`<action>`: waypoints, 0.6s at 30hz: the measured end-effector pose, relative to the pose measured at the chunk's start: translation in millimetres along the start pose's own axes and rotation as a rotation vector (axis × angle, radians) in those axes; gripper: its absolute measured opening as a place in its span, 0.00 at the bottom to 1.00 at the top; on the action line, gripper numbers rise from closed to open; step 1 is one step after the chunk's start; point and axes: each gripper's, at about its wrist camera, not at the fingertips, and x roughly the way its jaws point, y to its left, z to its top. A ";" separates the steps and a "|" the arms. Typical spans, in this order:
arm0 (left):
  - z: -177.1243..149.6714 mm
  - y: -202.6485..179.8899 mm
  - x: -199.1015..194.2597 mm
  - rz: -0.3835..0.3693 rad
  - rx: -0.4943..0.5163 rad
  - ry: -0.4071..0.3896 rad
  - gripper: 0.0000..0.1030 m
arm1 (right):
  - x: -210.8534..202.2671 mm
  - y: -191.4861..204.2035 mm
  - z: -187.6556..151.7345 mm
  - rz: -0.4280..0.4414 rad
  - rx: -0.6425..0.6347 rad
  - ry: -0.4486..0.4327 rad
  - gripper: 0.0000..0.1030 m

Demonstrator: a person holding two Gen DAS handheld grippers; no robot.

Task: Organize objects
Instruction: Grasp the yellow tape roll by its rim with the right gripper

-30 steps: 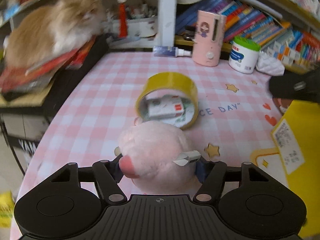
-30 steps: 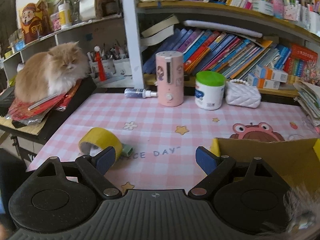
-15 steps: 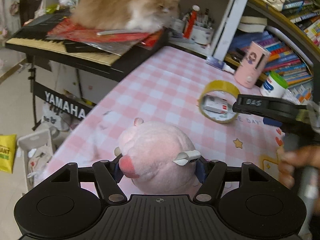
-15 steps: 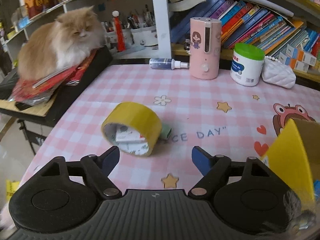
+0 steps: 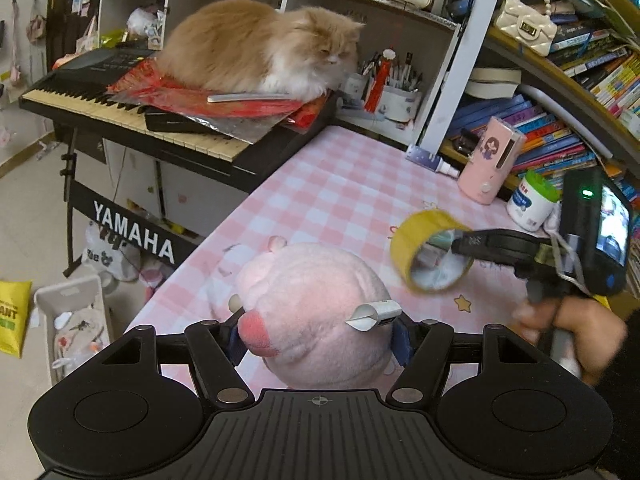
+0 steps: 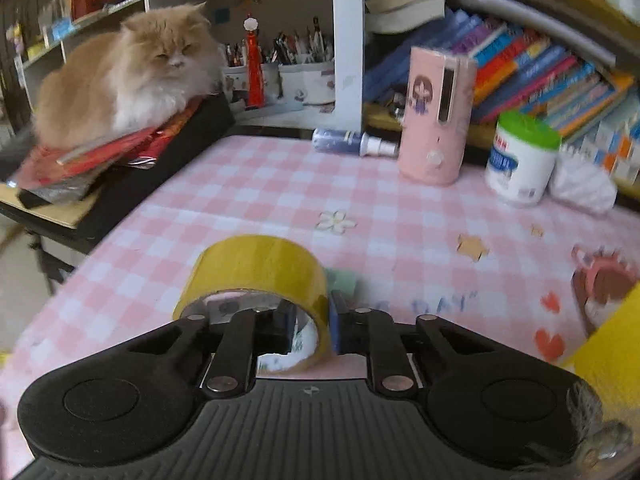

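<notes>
My right tool (image 6: 310,330) pinched the yellow tape roll's (image 6: 256,270) wall, one finger inside its core, axis pointing forward; left tool (image 5: 318,338) clamped the pink plush (image 5: 316,312) over the table (image 5: 340,196).

My right gripper (image 6: 310,330) is pinched on the wall of the yellow roll of packing tape (image 6: 256,270): one blue pad inside the core, one outside. Roll sits on edge on the pink-and-white checked tablecloth (image 6: 280,196), just beside a small pale-green object (image 6: 344,280). Far edge: pink cylindrical humidifier (image 6: 436,120), white tub with green lid (image 6: 522,160). Orange long-haired cat (image 6: 124,80) lies at left.
</notes>
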 end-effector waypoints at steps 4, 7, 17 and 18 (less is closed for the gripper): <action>-1.6 -1.7 -3.1 -0.026 0.010 -0.006 0.65 | -22.3 -7.1 -7.1 0.083 0.076 0.072 0.13; -2.0 -4.0 -7.0 -0.045 0.023 -0.017 0.65 | -40.0 -17.0 -13.4 0.125 0.139 0.114 0.11; -5.8 -10.1 -21.3 -0.116 0.056 -0.040 0.65 | -89.1 -30.8 -41.5 0.074 0.131 0.118 0.10; -6.7 -11.1 -23.7 -0.125 0.065 -0.045 0.65 | -94.4 -31.0 -43.4 0.069 0.126 0.112 0.10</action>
